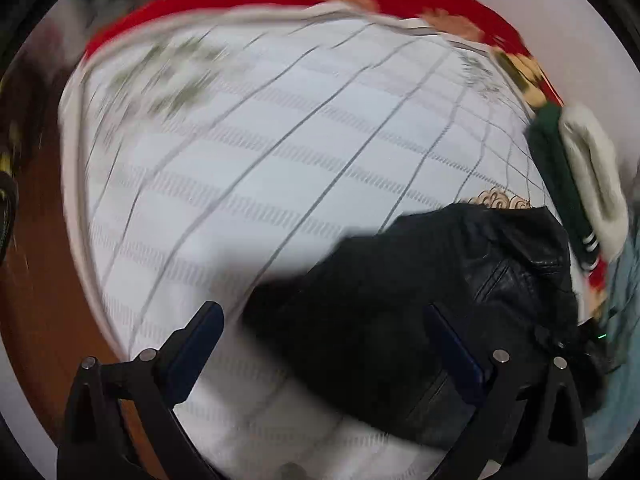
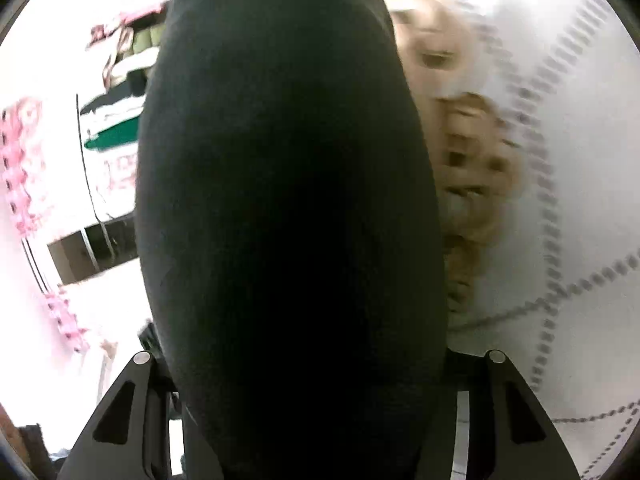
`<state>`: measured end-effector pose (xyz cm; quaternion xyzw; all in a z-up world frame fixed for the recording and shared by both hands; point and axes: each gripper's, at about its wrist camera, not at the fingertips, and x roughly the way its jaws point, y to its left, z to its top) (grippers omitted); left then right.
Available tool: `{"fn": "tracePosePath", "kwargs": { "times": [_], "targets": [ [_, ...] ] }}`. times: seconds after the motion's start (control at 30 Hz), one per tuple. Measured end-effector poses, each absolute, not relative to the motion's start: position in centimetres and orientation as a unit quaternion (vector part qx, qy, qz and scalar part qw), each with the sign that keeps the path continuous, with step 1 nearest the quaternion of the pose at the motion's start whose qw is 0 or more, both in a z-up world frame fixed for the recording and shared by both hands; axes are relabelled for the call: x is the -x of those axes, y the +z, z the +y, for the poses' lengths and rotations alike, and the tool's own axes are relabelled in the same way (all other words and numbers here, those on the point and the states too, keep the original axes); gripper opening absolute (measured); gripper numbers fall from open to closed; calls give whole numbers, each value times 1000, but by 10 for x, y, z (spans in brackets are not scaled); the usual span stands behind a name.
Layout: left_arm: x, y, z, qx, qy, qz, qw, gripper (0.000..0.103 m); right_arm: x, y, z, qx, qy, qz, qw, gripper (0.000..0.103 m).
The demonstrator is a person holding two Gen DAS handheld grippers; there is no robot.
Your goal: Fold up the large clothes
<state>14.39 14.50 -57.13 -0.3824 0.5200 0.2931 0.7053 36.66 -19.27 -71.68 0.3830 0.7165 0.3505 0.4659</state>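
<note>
We are holding our left hand-held gripper (image 1: 324, 344) with its two fingers spread wide apart, hovering above a bed (image 1: 224, 184) covered in a white checked sheet. One black jacket (image 1: 420, 300) is lying crumpled on the sheet's near right side, partly between the fingers. Our right hand-held gripper (image 2: 304, 420) is lifting one dark garment (image 2: 288, 200) that is filling its view; its fingertips are hidden, so we cannot tell their position.

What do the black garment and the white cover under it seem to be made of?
The black garment looks like leather or imitation leather: faint sheen, stitched seams near its collar. The white cover looks like woven or quilted cloth: matte, with grey lines and dashed stripes. Blur leaves both uncertain.
</note>
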Motion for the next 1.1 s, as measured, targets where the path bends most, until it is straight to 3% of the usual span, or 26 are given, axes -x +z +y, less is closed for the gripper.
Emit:
{"fn": "tracePosePath", "kwargs": {
  "times": [0.13,0.33,0.4,0.47,0.6,0.87,1.1],
  "targets": [
    [-126,-606,137,484,276,503,660,100,-362,-723,-191,-371,347,714,482,75],
    [-131,-607,138,498,330,458,659,98,-362,-720,-183,-359,335,721,488,76],
    [-142,-598,137,462,345,459,676,63,-364,-714,-192,-361,335,717,493,66],
    [-146,-591,135,449,336,457,690,39,-363,-708,-197,-378,336,710,490,58],
    [-152,-572,132,425,321,466,706,21,-356,-698,-192,-392,350,700,483,52],
    [-181,-500,131,384,302,456,744,17,-375,-671,-193,-427,383,677,462,50],
    [-265,-428,137,367,248,422,791,17,-453,-602,-183,-457,403,633,478,50]
  ]
}}
